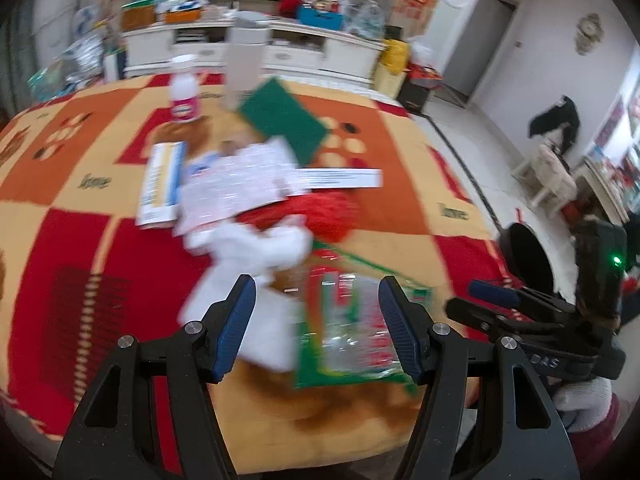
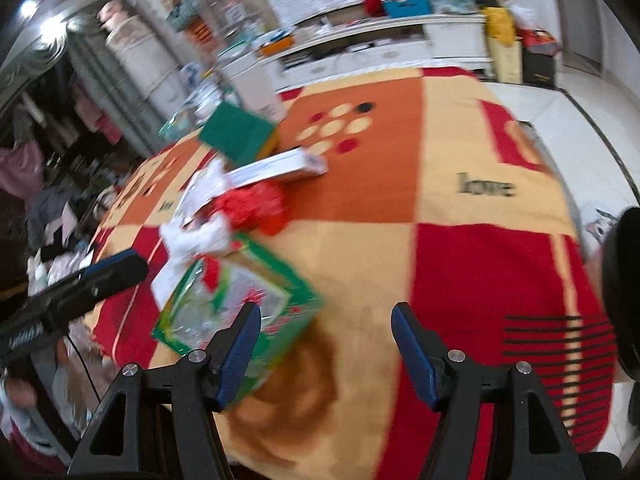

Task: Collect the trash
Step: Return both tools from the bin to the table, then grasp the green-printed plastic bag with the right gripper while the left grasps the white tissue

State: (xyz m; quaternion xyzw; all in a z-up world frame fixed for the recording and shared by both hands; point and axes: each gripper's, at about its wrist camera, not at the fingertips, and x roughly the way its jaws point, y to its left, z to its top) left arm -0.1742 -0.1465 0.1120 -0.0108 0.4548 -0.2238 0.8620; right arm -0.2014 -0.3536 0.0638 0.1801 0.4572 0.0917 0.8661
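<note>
Left gripper (image 1: 316, 320) gapes empty above the green wrapper (image 1: 356, 332); right gripper (image 2: 326, 344) likewise released. The wrapper's long axis runs 11 to 5; white box (image 1: 340, 178) lies 9 to 3.

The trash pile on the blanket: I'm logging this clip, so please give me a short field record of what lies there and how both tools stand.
surface: patterned blanket
nearest item: green-edged plastic wrapper
beside it: white crumpled tissue
behind: red crumpled bag, printed sheet, long white box, green pad
standing: pink-labelled bottle
left tool: open, empty, above wrapper
right tool: open, empty
image: motion-blurred
</note>
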